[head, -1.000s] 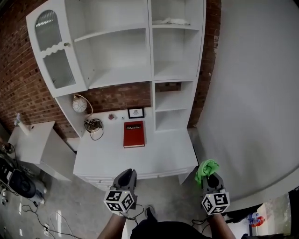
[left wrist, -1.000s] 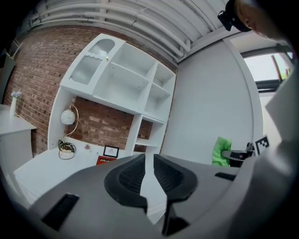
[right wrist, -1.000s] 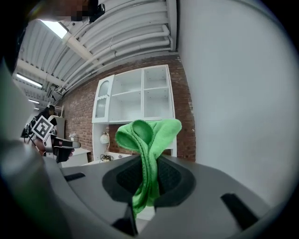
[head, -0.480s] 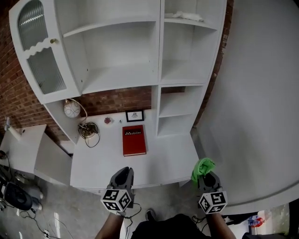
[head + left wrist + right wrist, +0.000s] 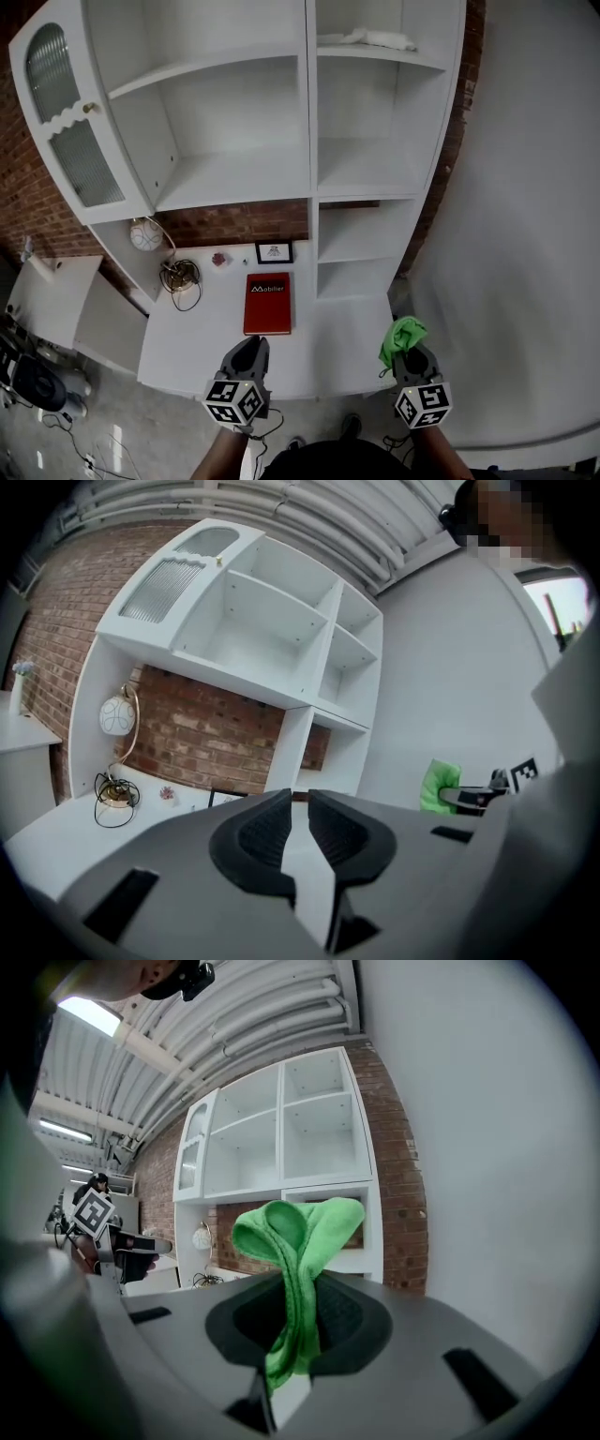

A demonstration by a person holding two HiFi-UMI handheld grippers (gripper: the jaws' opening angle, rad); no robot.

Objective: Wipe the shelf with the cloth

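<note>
Head view, cloth [image 5: 400,336]: green bunch sticking out of the right gripper [image 5: 410,354], low right, just off the front corner of the white surface [image 5: 202,337]. Not touching the shelf [image 5: 234,178] yet, which is well apart from it, up ahead.
Head view, left gripper [image 5: 248,347]: hangs over the front edge of the surface, near the red book [image 5: 267,303], carrying nothing.
Left gripper view, fingers [image 5: 272,827]: pretty much closed, only a thin slit between them, and nothing in it.
Left gripper view, cloth [image 5: 439,785]: small green patch off to the right, on the other gripper [image 5: 464,799].
Right gripper view, fingers [image 5: 342,1321]: clamped on the cloth [image 5: 291,1241] around its middle.
Right gripper view, which way it points: the long axis runs along the fingers. The folded loop pokes out past the tips toward the shelf unit [image 5: 281,1138], and a tail hangs back down between the fingers.
Right gripper view, how it'll handle: my guess is light, soft and floppy, so nothing to break. The free loop should flatten and drag once it's pressed on a board.
Right gripper view, where to hold: the mid-fold pinch looks fine to me, since it leaves plenty of loose fabric out front to wipe with.
</note>
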